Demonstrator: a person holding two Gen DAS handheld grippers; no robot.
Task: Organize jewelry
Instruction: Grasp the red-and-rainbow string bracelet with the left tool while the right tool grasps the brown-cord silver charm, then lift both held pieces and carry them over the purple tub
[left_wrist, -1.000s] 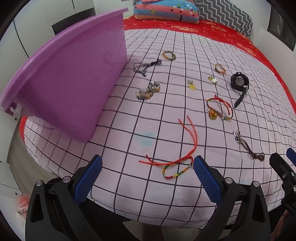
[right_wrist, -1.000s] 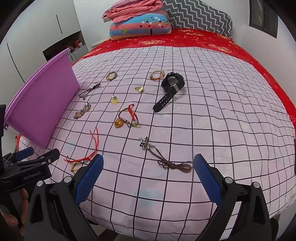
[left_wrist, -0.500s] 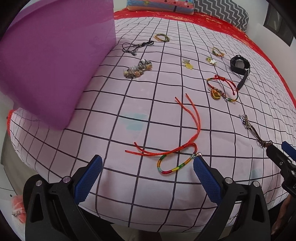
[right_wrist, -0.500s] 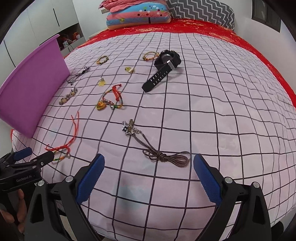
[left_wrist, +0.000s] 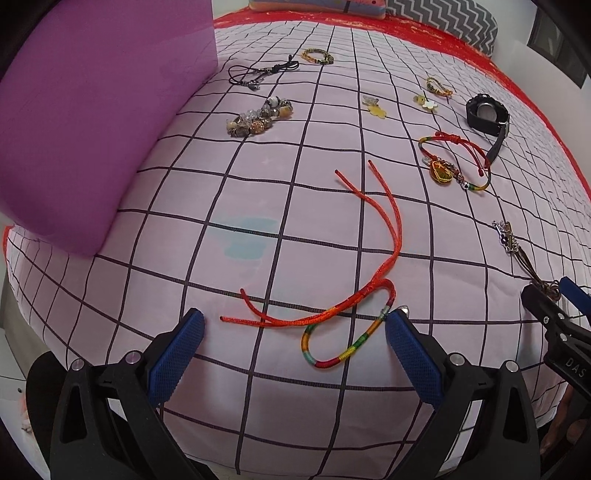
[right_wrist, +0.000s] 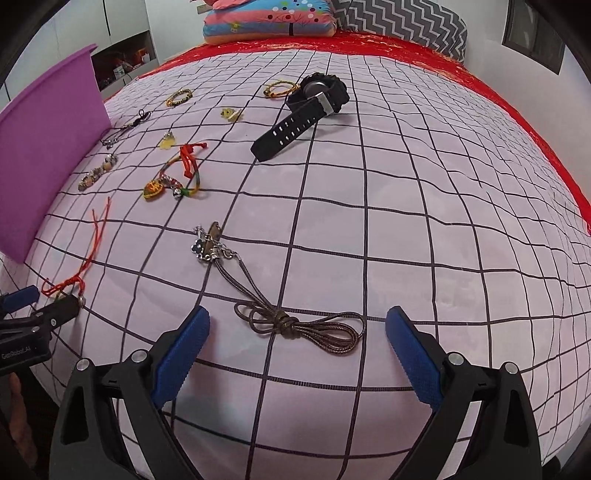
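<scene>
Left wrist view — purple bin (left_wrist: 85, 122) cut off by frame.

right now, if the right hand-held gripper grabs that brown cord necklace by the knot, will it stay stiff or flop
Probably flop: the brown cord necklace lies in slack loops on the bedsheet. Its metal charms would likely dangle and swing below the knot. The right hand-held gripper stands open around it, so the thin cord may slip unless pinched squarely.

A checked bedsheet (right_wrist: 406, 221) covers the bed, pillows (right_wrist: 273, 18) at its head.
</scene>
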